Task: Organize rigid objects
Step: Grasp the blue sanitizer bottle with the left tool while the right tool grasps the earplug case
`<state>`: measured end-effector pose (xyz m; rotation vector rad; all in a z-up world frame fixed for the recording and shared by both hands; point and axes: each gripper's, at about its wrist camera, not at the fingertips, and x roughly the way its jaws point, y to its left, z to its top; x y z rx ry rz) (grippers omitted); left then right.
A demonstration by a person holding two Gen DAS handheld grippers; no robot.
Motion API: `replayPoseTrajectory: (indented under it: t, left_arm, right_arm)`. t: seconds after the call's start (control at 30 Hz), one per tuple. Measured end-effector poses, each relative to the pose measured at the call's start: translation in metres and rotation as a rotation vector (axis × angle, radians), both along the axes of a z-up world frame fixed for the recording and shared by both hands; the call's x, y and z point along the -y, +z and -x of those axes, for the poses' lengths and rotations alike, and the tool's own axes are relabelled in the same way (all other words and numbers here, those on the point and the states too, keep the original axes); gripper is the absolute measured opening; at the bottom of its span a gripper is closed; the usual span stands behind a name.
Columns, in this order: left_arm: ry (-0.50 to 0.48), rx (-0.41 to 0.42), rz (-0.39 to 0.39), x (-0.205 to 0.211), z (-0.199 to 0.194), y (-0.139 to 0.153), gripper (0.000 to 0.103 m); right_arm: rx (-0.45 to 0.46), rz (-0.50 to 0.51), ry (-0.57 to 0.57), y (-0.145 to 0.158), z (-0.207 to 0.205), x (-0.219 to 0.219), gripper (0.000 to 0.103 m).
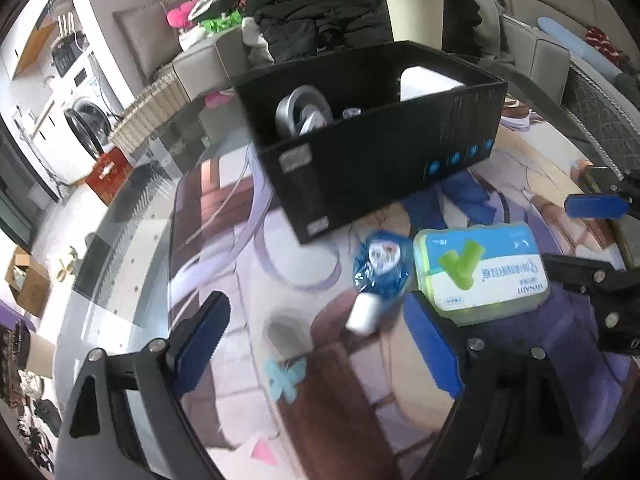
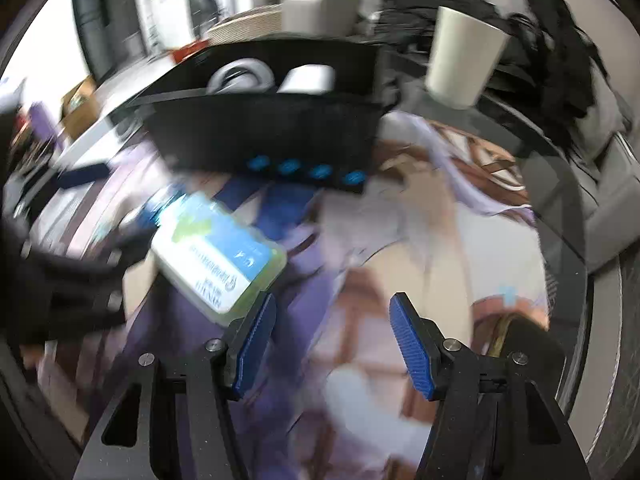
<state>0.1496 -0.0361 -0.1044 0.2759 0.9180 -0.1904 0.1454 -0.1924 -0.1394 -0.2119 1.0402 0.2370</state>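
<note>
A black box (image 1: 372, 160) stands on the printed table mat, holding a grey wheel (image 1: 304, 114) and a white block (image 1: 428, 82). In front of it lie a blue-wrapped item with a white end (image 1: 380, 276) and a green-and-white pack (image 1: 480, 268). My left gripper (image 1: 320, 344) is open and empty, just before the blue-wrapped item. My right gripper (image 2: 334, 344) is open and empty; the pack (image 2: 220, 252) lies just left of its left finger. The box (image 2: 264, 132) is beyond. The right view is blurred.
A cream cup (image 2: 460, 56) stands right of the box. A sofa with dark clothes (image 1: 320, 12) lies behind the glass table. The right gripper's blue pad (image 1: 596, 204) shows at the right edge of the left wrist view. A dark object (image 2: 524, 340) lies near the right finger.
</note>
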Motion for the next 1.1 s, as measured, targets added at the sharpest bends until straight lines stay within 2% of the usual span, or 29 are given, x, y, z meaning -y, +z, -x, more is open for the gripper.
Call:
replayPoseTrajectory:
  t: [0.1,0.2,0.3,0.37,0.57,0.7,0.73,0.77,0.87,1.1]
  left_arm:
    - [0.008,-0.014,0.025,-0.008,0.003,0.001,0.088]
    - [0.012,-0.013,0.023,-0.012,0.005,0.001,0.088]
    - [0.015,-0.016,0.029,-0.018,0.007,0.002,0.088]
    - [0.016,-0.018,0.029,-0.022,0.009,0.002,0.088]
    - [0.04,-0.027,0.051,-0.039,0.01,0.002,0.088]
    - [0.033,-0.019,0.049,-0.037,0.01,0.004,0.088]
    - [0.03,-0.015,0.05,-0.035,0.01,0.005,0.088]
    - [0.027,-0.012,0.052,-0.032,0.01,0.006,0.088]
    - [0.006,-0.006,0.053,-0.023,0.008,0.01,0.088]
    - [-0.04,0.006,0.02,0.006,-0.003,0.006,0.089]
  right_arm:
    - [0.037,-0.089,0.023,0.012,0.0,0.0,0.062]
    - [0.057,-0.108,0.098,0.02,-0.002,-0.02,0.062]
    - [0.022,-0.111,0.177,0.013,-0.011,-0.039,0.062]
    - [-0.004,-0.123,0.192,0.008,-0.015,-0.045,0.063]
    - [-0.007,-0.134,0.227,0.005,-0.026,-0.056,0.075]
    - [-0.028,-0.085,0.268,-0.009,-0.023,-0.072,0.075]
    - [-0.023,-0.08,0.263,-0.01,-0.021,-0.073,0.071]
    - [-0.008,-0.062,0.259,-0.01,-0.019,-0.074,0.062]
    - [-0.013,-0.059,0.209,-0.009,-0.018,-0.063,0.058]
    - [-0.043,-0.081,0.101,-0.006,-0.012,-0.023,0.057]
